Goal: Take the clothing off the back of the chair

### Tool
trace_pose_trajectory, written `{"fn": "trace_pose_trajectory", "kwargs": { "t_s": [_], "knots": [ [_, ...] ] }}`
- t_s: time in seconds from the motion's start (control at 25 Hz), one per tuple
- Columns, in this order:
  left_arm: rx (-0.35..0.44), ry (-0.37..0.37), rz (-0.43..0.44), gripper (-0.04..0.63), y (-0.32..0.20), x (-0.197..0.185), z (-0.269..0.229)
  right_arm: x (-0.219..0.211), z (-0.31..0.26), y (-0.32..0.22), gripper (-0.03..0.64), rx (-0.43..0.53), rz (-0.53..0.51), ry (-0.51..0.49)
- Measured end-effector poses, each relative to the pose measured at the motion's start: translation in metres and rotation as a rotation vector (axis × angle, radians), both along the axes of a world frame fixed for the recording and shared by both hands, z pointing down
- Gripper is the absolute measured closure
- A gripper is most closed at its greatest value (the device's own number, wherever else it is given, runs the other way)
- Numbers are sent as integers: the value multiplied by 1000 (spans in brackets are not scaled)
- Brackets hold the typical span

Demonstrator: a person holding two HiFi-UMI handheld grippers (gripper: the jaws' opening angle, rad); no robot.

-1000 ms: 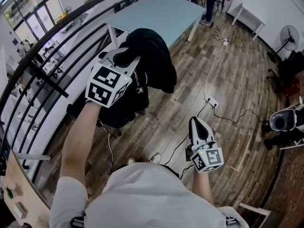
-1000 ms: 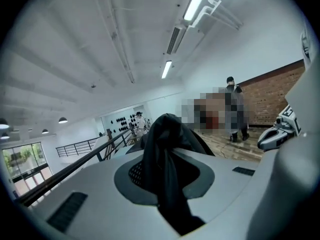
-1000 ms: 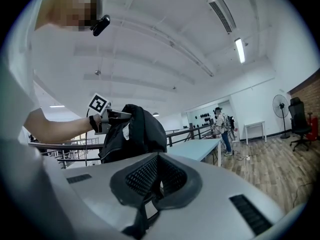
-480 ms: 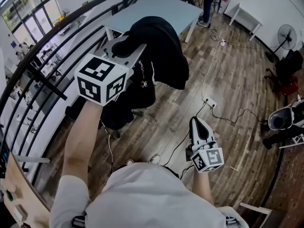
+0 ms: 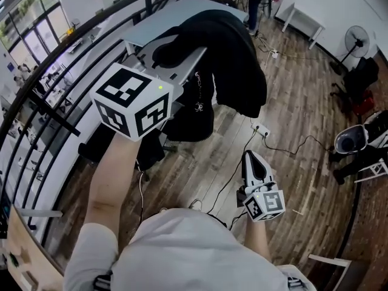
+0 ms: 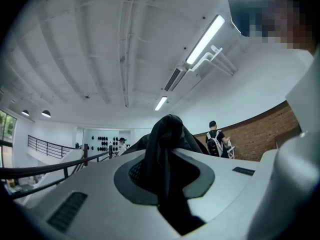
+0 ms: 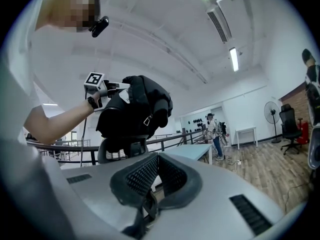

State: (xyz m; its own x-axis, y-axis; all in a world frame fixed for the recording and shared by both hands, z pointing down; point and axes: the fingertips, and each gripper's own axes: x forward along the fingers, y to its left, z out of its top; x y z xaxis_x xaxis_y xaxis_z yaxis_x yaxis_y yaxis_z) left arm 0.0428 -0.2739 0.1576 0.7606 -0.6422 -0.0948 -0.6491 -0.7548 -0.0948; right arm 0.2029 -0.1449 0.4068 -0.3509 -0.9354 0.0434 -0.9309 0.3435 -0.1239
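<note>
2 hand-held grippers appear over a wooden floor point(image 5: 303, 96), each carrying a cube with square markers.

Left gripper point(image 5: 177, 52): raised at the person's left on a stretched-out arm. Its jaws are pinched on a fold of the black clothing point(image 5: 233, 59). The left gripper view shows dark fabric point(image 6: 165, 149) filling the hollow between the pads and rising above them. The rest of the garment hangs from this grip in a heavy bunch, in front of a pale blue table point(image 5: 176, 11) and a dark curved railing point(image 5: 57, 53).

Right gripper point(image 5: 250, 158): held low and close to the person's body, well apart from the garment. Its jaws are pressed together with nothing between them, as the right gripper view confirms at the meeting pads point(image 7: 145, 184).

Position of the clothing: in the right gripper view the garment point(image 7: 135, 106) hangs just above the top of the chair back point(image 7: 120, 151), with the left gripper point(image 7: 114, 88) at its upper edge. Whether the lowest folds touch the chair cannot be told.

Surroundings: a white power strip point(image 5: 260, 128) with a trailing cable lies on the floor, a standing fan point(image 5: 356, 38) is at the far right, and 1 person point(image 5: 254, 2) stands beyond the table.
</note>
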Motion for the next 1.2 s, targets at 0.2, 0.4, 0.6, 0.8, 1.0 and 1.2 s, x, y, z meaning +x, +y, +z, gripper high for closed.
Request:
{"fn": "trace_pose_trajectory", "kwargs": {
  "t_s": [0.2, 0.4, 0.6, 0.8, 1.0, 1.2],
  "knots": [
    [-15, 44, 60, 517, 9, 31, 5, 19, 0, 9, 597, 3, 44, 0],
    [-22, 38, 82, 517, 9, 50, 16, 41, 1, 21, 597, -4, 107, 5],
    [-29, 26, 85, 517, 5, 65, 27, 65, 0, 32, 597, -5, 165, 11],
    [-68, -11, 118, 517, 7, 85, 49, 84, -5, 42, 597, 3, 223, 13],
    [-118, -18, 152, 517, 3, 109, 69, 99, -9, 45, 597, 8, 255, 14],
    [-211, -63, 206, 517, 11, 137, 118, 113, -6, 54, 597, 6, 292, 13]
  ]
}}
